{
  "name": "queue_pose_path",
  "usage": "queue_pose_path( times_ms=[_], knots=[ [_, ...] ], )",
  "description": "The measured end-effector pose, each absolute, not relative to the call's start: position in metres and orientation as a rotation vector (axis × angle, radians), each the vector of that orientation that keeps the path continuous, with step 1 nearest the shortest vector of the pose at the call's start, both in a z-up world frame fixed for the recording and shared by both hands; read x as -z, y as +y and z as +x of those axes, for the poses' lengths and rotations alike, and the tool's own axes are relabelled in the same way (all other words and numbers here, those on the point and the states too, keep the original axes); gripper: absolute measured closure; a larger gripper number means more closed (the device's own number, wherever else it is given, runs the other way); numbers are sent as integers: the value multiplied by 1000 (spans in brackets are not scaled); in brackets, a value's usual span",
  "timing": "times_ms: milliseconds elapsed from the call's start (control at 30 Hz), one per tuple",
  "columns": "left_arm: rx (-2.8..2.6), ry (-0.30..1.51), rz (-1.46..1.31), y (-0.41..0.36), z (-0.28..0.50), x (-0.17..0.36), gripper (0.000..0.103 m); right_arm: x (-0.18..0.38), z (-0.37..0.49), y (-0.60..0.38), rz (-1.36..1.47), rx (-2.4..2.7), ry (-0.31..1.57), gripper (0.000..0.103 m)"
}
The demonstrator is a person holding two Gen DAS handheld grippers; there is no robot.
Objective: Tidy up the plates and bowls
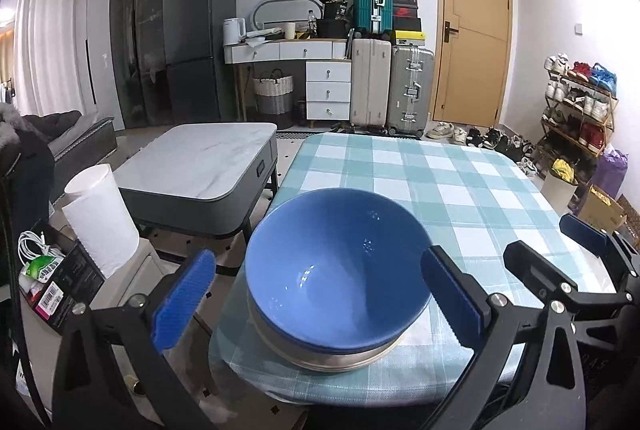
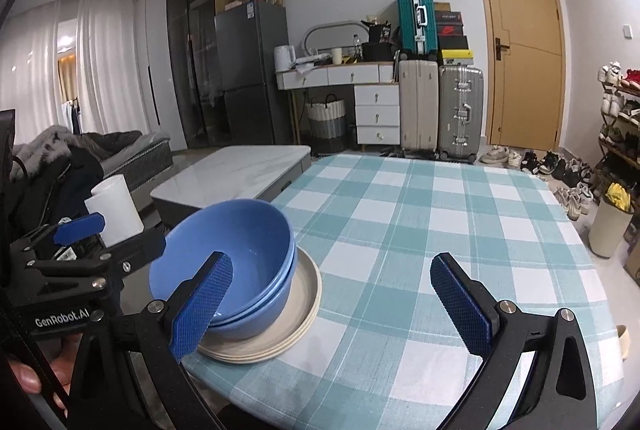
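Bowls first, left wrist view: 2 nested glossy blue ceramic bowls [image 1: 336,270] sit lower centre on stacked beige round plates [image 1: 332,360], at the near left corner of the teal-and-white checked tablecloth [image 1: 460,182]. The left gripper [image 1: 318,304] stands with jaws spread wide, 1 pad each side of the bowls, neither touching. The right gripper [image 1: 556,242] shows at lower right, jaws apart.

Right wrist view: the right gripper [image 2: 332,304] is wide open and empty above the cloth; its left finger [image 2: 200,306] overlaps the bowls in frame, contact not determinable. Bowls and plates lie lower left.
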State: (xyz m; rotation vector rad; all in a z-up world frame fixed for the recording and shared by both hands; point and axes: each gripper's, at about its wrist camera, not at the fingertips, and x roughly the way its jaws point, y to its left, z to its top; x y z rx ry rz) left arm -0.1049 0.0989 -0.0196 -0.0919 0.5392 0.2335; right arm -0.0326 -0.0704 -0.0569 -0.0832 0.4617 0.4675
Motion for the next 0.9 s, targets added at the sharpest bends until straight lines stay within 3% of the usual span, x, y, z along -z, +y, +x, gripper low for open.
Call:
queue_pose_path(
  times_ms=[900],
  knots=[
    [-229,572,-107,100,-100,29,0,67,-38,-72,-74,-450,456,2]
  ],
)
